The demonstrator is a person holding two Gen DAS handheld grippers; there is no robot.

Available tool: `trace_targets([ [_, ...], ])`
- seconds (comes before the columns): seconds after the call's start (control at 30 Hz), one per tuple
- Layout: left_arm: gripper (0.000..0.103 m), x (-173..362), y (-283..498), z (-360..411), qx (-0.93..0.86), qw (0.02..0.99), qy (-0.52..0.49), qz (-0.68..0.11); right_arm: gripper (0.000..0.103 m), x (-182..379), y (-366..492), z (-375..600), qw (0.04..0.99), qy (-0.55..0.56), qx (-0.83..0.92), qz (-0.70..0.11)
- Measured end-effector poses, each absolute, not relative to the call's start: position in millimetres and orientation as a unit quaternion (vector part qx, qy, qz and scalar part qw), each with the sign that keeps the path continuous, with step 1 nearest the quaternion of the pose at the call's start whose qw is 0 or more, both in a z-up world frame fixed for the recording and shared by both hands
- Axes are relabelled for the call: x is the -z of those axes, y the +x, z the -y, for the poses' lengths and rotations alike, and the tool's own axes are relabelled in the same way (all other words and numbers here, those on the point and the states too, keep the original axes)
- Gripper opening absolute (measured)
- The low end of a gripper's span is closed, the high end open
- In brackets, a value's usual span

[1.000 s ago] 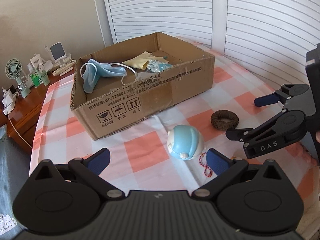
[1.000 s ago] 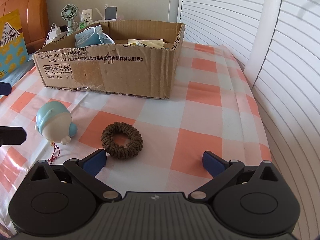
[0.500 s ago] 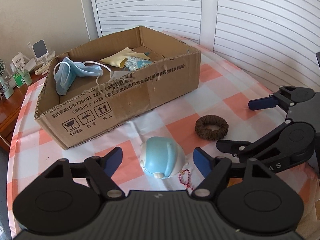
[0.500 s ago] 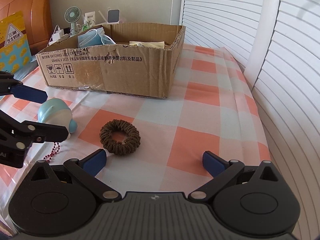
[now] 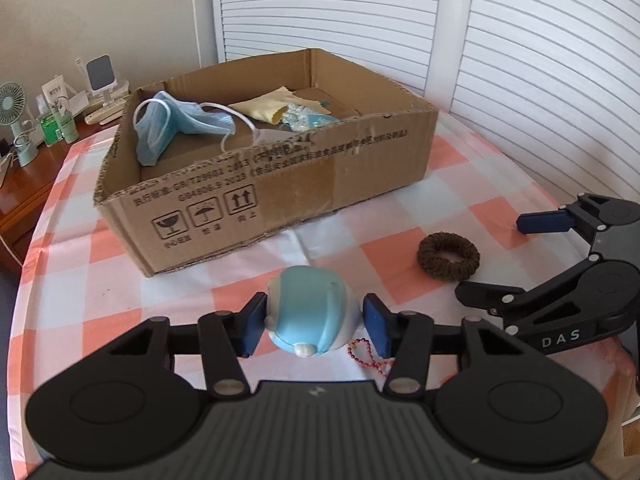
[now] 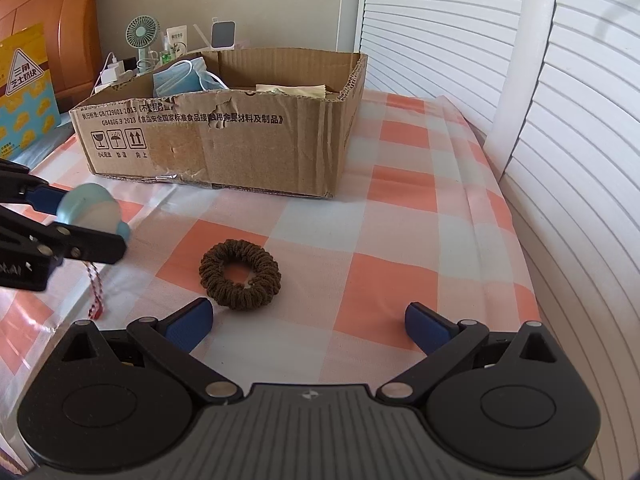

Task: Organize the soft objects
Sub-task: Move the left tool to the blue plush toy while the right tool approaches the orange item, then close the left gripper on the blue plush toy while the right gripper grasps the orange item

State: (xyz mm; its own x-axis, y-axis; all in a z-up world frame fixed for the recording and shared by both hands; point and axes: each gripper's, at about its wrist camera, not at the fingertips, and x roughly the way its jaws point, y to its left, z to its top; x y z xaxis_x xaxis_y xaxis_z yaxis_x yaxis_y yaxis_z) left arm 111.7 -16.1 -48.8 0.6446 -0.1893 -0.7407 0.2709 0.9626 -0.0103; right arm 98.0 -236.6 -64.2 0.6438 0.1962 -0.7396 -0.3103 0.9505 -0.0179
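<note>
My left gripper (image 5: 314,326) is shut on a soft blue and white round toy (image 5: 310,314) with a red bead chain (image 5: 366,356), just above the checked cloth. The toy also shows in the right wrist view (image 6: 90,210), held between the left gripper's fingers (image 6: 86,244). A brown hair scrunchie (image 6: 240,274) lies on the cloth just ahead of my right gripper (image 6: 308,326), which is open and empty. The scrunchie also shows in the left wrist view (image 5: 448,256), with the right gripper (image 5: 508,256) beside it. An open cardboard box (image 5: 280,188) holds a blue face mask (image 5: 168,128) and a yellow cloth (image 5: 266,110).
White slatted doors (image 6: 560,160) stand close along the right and behind the box. A wooden side table with a small fan (image 5: 12,108), bottles and a phone stand sits at the far left. The table edge (image 5: 18,292) falls away on the left.
My left gripper moved forward around the blue toy and closed on it. The right gripper stayed open and crept slightly closer to the scrunchie.
</note>
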Motion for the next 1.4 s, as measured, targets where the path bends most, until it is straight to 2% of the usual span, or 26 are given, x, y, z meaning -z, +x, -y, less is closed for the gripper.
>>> trace_targets([
  [0.33, 0.051, 54, 107, -28, 0.07, 0.909, 0.014, -0.412, 0.103, 63, 100, 219, 0.902, -0.084, -0.144, -0.398],
  [0.67, 0.053, 57, 106, -29, 0.076, 0.908, 0.003, -0.411, 0.103, 64, 111, 201, 0.893, -0.09, -0.182, -0.401],
  [1.13, 0.052, 60, 106, -33, 0.08, 0.907, -0.016, -0.414, 0.103, 55, 121, 190, 0.852, -0.106, -0.218, -0.463],
  [1.4, 0.052, 62, 106, -33, 0.081, 0.905, -0.018, -0.417, 0.103, 57, 113, 194, 0.861, -0.114, -0.222, -0.443],
])
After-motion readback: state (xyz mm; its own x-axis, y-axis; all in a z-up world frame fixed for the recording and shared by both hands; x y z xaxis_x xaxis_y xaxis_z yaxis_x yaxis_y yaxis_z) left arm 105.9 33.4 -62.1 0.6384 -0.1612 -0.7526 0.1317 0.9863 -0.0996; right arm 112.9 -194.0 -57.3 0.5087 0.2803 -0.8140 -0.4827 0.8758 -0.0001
